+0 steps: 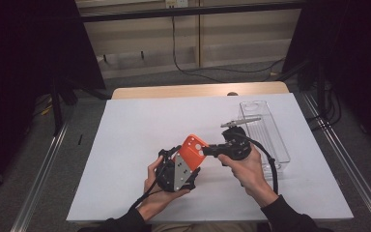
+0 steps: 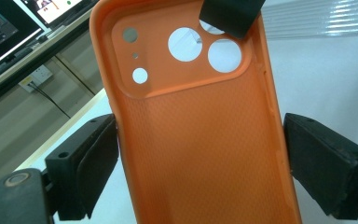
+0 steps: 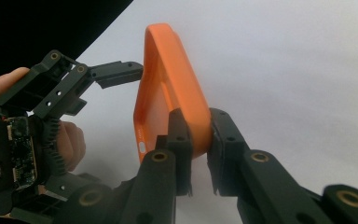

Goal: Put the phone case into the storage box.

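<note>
Two grippers are meeting on one orange phone case (image 1: 192, 151), which we are holding up off the white table sheet (image 1: 125, 145) a little toward five o'clock from the sheet's middle in the high view. Our left gripper (image 1: 181, 166) is sitting at the case's seven o'clock side, with its jaws standing wide apart across the width of the case; in the left gripper view the orange phone case (image 2: 200, 135) is rising between them with its hollow inner face and camera cut-outs turned to us, the left pad touching its edge, while a thin gap is showing at the right pad, so we cannot tell whether that jaw is pressing. Our right gripper (image 1: 211, 151) is coming in from three o'clock, and its jaws are pinching the case's rim near the camera corner; in the right gripper view the orange phone case (image 3: 172, 93) is clamped edge-on between the pads. At one o'clock from our hands a clear plastic tray (image 1: 270, 140) is lying along the sheet's right side, with a grey tool (image 1: 240, 121) resting across its near rim.
</note>
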Demonstrator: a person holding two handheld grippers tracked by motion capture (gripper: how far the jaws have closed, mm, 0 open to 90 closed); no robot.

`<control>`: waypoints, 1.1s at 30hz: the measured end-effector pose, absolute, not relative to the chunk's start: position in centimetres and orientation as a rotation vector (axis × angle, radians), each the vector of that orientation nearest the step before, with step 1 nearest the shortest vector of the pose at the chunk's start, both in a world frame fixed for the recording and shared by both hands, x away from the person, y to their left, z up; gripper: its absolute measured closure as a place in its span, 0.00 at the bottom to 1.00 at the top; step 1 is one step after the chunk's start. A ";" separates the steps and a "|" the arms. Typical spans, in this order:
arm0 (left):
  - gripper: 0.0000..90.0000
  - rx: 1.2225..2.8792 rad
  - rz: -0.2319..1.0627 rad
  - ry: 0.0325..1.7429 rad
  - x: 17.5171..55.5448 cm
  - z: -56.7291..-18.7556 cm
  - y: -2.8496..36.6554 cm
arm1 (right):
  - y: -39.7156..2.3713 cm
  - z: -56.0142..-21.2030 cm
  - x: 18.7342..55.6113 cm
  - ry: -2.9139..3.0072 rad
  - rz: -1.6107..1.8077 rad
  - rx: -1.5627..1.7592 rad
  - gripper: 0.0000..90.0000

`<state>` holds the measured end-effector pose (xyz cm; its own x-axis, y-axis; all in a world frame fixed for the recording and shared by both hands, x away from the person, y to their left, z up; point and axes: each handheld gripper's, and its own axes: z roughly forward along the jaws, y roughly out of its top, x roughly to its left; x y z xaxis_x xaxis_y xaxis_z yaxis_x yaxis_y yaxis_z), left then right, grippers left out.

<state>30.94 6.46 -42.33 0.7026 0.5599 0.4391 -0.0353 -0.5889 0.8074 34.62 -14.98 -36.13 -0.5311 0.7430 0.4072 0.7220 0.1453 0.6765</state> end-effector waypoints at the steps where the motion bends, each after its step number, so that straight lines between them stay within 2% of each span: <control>1: 0.13 2.046 0.875 0.400 31.0 -42.3 6.5 | -15.0 -36.1 34.6 2.359 1.368 1.506 0.89; 4: 0.12 2.031 0.864 0.408 31.1 -42.3 6.6 | -15.0 -36.1 34.7 2.348 1.376 1.498 0.89; 9: 0.11 2.019 0.742 0.497 31.8 -42.2 6.7 | -15.3 -36.0 34.9 2.316 1.398 1.463 0.90; 26: 0.03 1.937 0.605 0.633 33.1 -41.8 8.8 | -15.8 -36.0 35.0 2.294 1.383 1.404 0.90; 33: 0.03 1.906 0.555 0.652 33.5 -41.6 9.8 | -16.5 -36.0 35.0 2.270 1.375 1.393 0.90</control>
